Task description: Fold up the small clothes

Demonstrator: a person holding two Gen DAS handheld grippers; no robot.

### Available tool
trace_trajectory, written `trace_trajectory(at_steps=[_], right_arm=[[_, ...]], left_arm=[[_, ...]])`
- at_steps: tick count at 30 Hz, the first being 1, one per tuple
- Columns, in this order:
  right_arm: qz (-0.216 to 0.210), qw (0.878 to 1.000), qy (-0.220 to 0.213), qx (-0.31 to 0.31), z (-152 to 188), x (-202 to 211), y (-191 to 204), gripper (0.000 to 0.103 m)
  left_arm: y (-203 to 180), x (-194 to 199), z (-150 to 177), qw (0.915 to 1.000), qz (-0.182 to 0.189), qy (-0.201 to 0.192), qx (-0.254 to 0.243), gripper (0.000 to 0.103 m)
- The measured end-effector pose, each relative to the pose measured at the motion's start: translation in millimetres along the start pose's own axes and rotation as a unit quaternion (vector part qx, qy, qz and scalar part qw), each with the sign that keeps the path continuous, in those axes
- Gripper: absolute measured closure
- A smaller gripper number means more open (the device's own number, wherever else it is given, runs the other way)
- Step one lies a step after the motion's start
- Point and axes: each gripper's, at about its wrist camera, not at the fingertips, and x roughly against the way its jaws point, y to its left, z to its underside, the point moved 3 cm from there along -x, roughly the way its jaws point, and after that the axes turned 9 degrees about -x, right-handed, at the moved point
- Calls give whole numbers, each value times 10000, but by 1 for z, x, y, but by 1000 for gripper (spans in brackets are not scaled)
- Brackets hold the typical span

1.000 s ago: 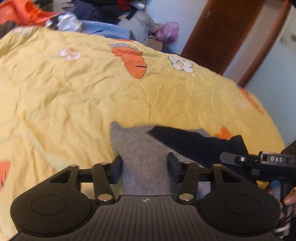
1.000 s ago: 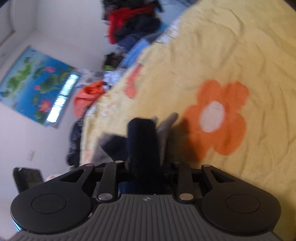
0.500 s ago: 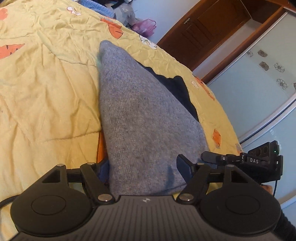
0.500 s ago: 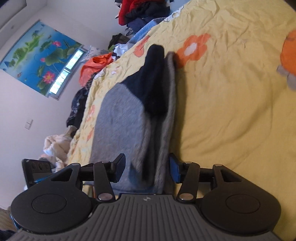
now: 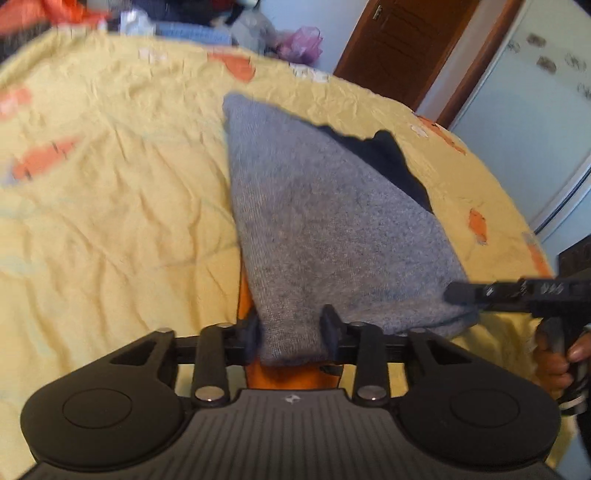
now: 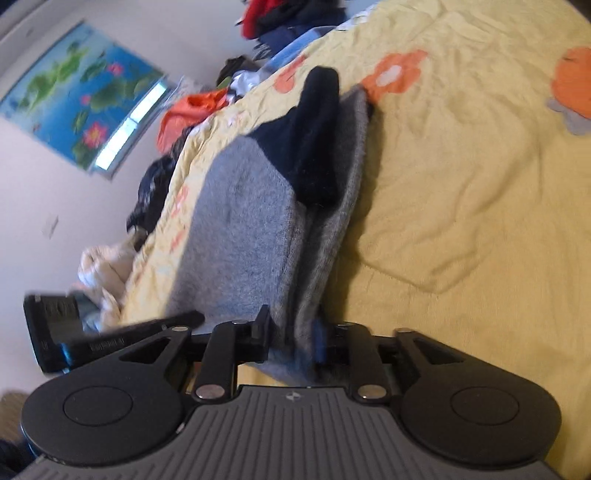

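Note:
A small grey knitted garment with a dark navy part lies stretched out on the yellow flowered bedspread. My left gripper has the garment's near left corner between its pads, and its jaws are closing on the cloth. In the right wrist view the same garment lies doubled over, its navy part on top. My right gripper is closing on the near right edge, with the cloth pinched between its pads. Each gripper also shows at the edge of the other's view.
Heaps of loose clothes lie past the bed's far edge, beside a brown wooden door. A hand holds the right gripper's handle. A lotus poster hangs on the wall; more clothes are piled beyond.
The garment, bunched up a second ago, now lies stretched flat. Both grippers drew back to its near edge. Their jaws stood wider half a second ago and have narrowed onto the cloth.

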Motion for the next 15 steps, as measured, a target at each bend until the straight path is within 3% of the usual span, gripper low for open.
trace_trajectory(at_steps=[1,2,4,8,10,12,14,15], right_arm=[[26,9998,-196,89,0,9,5,66],[51,9990,-384,243,0,15,12,66],[144,9971,-543,518,-5,22,24,66],[298,9954,-404,822,-19,5,39,66],[442,9933,-298,1029,-19,-6,45,66],[648,9925,-115,1031,-18,-17,45,66],[669,9916,36,1110,-13,-25,45,67],[716,9907,96,1154,-10,-29,45,67]], left_arm=[[-9,11,-2,9989,-242,-232,-332,50],[-20,19,-4,9952,-478,-481,-709,27],[-43,26,0,9825,-665,-840,-1524,10],[-82,5,15,9546,-872,-568,-2792,11],[-85,-10,21,9471,-1055,-401,-3004,11],[-77,-23,24,9489,-1172,-227,-2921,15],[-67,-26,24,9580,-1104,-146,-2641,35],[-62,-25,22,9632,-1011,-139,-2487,40]])
